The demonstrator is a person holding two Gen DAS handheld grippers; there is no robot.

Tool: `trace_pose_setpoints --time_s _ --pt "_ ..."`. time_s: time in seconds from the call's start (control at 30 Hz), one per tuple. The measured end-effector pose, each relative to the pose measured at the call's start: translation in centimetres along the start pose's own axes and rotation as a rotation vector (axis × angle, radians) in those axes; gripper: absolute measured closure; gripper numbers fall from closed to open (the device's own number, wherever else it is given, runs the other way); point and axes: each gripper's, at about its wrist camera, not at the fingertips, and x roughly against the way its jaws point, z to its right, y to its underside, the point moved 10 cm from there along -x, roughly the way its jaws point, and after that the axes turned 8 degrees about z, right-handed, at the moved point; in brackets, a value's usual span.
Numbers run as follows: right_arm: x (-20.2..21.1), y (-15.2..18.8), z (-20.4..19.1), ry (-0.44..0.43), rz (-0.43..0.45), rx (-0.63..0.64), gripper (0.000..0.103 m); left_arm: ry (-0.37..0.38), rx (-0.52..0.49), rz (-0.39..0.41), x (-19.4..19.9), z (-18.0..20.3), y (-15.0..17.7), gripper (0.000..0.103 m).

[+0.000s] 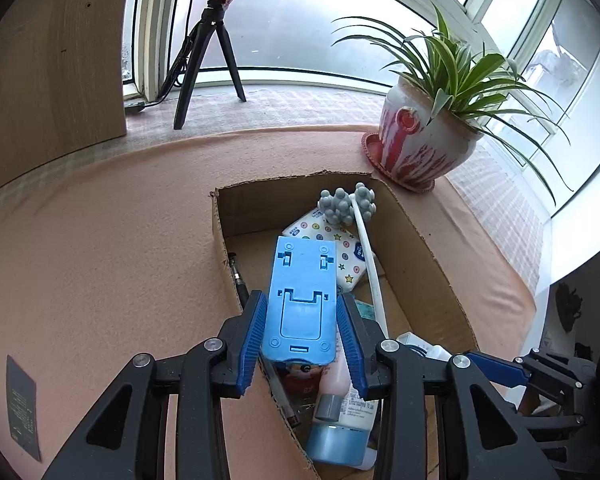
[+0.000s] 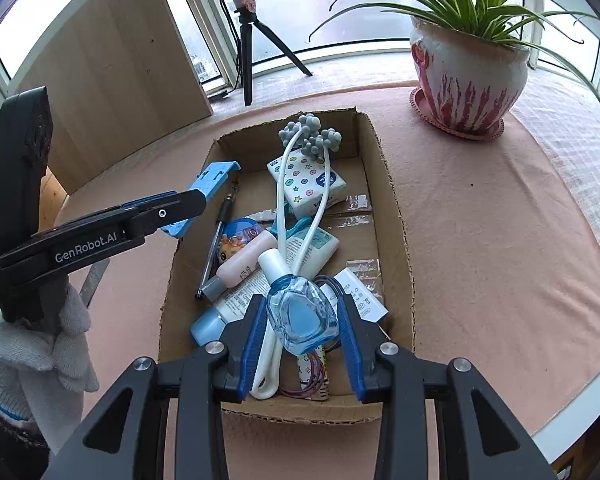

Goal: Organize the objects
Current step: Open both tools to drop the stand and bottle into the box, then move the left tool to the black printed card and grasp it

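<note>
Between the blue jaws of the left gripper (image 1: 303, 334) sits a flat blue plastic phone stand (image 1: 302, 304). The jaws are closed on its two long sides and hold it up over the left edge of the open brown cardboard box (image 2: 396, 216). Seen from the right wrist camera, the stand (image 2: 216, 178) sticks out past the tips of the left jaws, above the box wall.

Between the jaws of the right gripper (image 2: 303, 338) is a clear blue glass-like bottle with a white cap (image 2: 300, 312). The jaws are partly open, with one pad on each side of the bottle. I cannot tell if they squeeze it or only sit beside it.

Just ahead of the right jaws, inside the box, lie many small things. A white massager with grey bumpy balls (image 2: 310, 136) stretches from the near end to the far end. A white tissue pack with coloured dots (image 2: 306, 184) lies under its arms. A pink bottle with a grey cap (image 2: 240, 266) and a dark pen (image 2: 216, 240) lie to the left. A white tube with a light blue cap (image 2: 224, 312) lies beside the left pad.

Under the box is the desk with a pink cloth (image 2: 480, 240). Far ahead and to the right stands a white and red pot with a green plant (image 2: 468, 76). A black tripod (image 2: 246, 48) stands far ahead by the window.
</note>
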Motion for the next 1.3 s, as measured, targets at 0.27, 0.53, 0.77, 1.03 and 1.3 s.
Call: trace_pose_setpoints --time_s 0.27,0.53,0.77,1.03,1.3 --pt "0.2 -0.6 -0.6 -0.009 0.015 0.040 0.051 -0.057 -0.048 0.003 0.3 0.0 -0.3 0.025" --pt "0.8 -0.8 -2.4 -0.029 0.030 0.037 0.050 -0.126 -0.017 -0.002 3.3 -4.4 1.0 0.025" --pt "1.4 -0.5 -5.7 -0.064 0.043 0.053 0.050 -0.214 0.044 -0.039 6.6 -11.4 4.0 0.025" --pt "1.2 0.4 -9.7 -0.097 0.028 0.077 0.050 -0.268 0.109 -0.111 9.5 -19.0 8.2 0.025" --pt "0.8 2.2 -12.5 -0.102 -0.004 0.107 0.050 -0.308 0.109 -0.168 10.8 -24.4 10.3 0.025"
